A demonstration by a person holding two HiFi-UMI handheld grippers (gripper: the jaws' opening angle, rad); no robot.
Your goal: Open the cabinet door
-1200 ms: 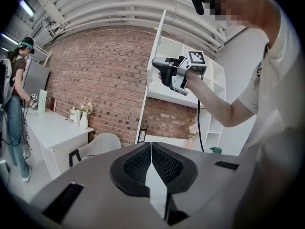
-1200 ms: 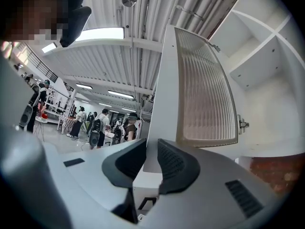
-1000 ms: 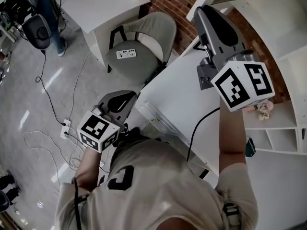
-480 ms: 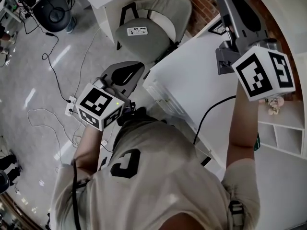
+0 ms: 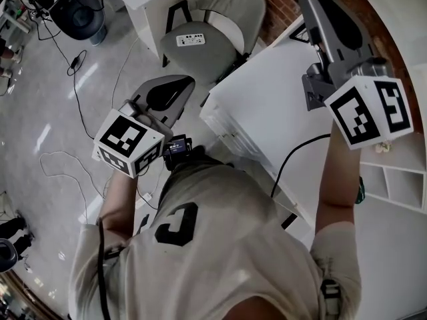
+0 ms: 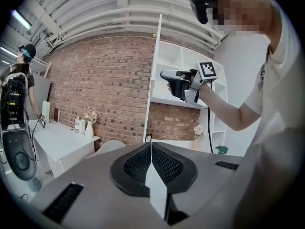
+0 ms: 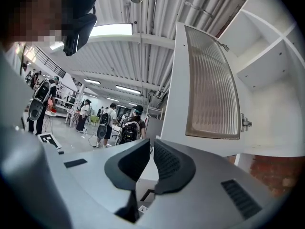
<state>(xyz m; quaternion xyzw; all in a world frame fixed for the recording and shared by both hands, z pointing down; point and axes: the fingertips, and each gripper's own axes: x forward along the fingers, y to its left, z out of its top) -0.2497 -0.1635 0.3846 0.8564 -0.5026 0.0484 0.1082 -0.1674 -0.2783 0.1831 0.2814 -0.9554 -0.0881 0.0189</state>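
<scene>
Right gripper view gives you the task's thing: the white-framed cabinet door with a ribbed glass panel (image 7: 209, 80) is swung well out from the white shelved cabinet (image 7: 276, 94), and the bare shelves behind it are exposed. The door hangs up and to the right of your right gripper (image 7: 151, 144), its lower corner just past the jaw tips. Those jaws have just been closing and now sit almost together with nothing between them, so you are not gripping the door.

Your left gripper (image 6: 151, 144) is held low and away from the cabinet. Its jaws are pressed together and hold nothing. From its view the door appears edge-on as a thin white upright line, with your right gripper just beside it.

I judge the opening itself done or very nearly so, since the door is clear of the cabinet front. How much further it can swing can't be told. What is left, at most, is a further push and drawing your right hand back.

By count:
- One open door.
- One small metal hinge (image 7: 245, 123) on its right edge.
- Two grippers.
- One grey padded chair (image 5: 213, 45), seen in the head view.
- One white desk top (image 5: 267, 105) beside that chair.
- One white vase of flowers (image 6: 89, 126) on a farther table.
</scene>
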